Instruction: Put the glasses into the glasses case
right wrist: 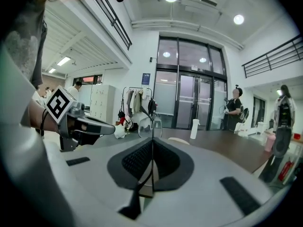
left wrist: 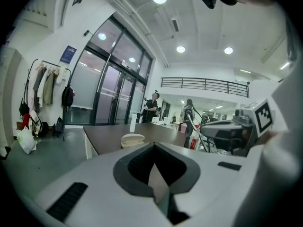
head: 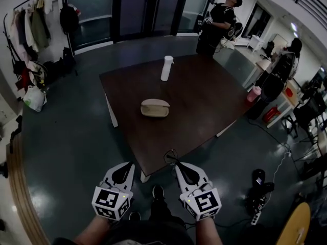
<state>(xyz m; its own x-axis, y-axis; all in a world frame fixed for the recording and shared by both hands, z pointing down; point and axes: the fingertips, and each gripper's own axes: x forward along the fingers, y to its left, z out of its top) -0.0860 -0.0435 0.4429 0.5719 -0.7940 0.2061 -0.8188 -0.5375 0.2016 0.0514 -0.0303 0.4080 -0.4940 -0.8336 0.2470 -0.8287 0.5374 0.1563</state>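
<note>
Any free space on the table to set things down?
Mostly bare table: wide stretch right of the glasses case, the strip from case to near corner, left edge beside the white bottle. Only the case-to-bottle line is taken. At the near corner: right claw, shut on the glasses.

There is one tabletop [head: 204,111]. On it are one glasses case [head: 155,108] and one white bottle [head: 166,68]. There is one pair of glasses [head: 171,157]. There are two grippers: the left gripper [head: 131,166] and the right gripper [head: 178,166]. Two people [head: 220,22] [head: 291,55] stand far back. There is one coat rack [head: 36,19].
</note>
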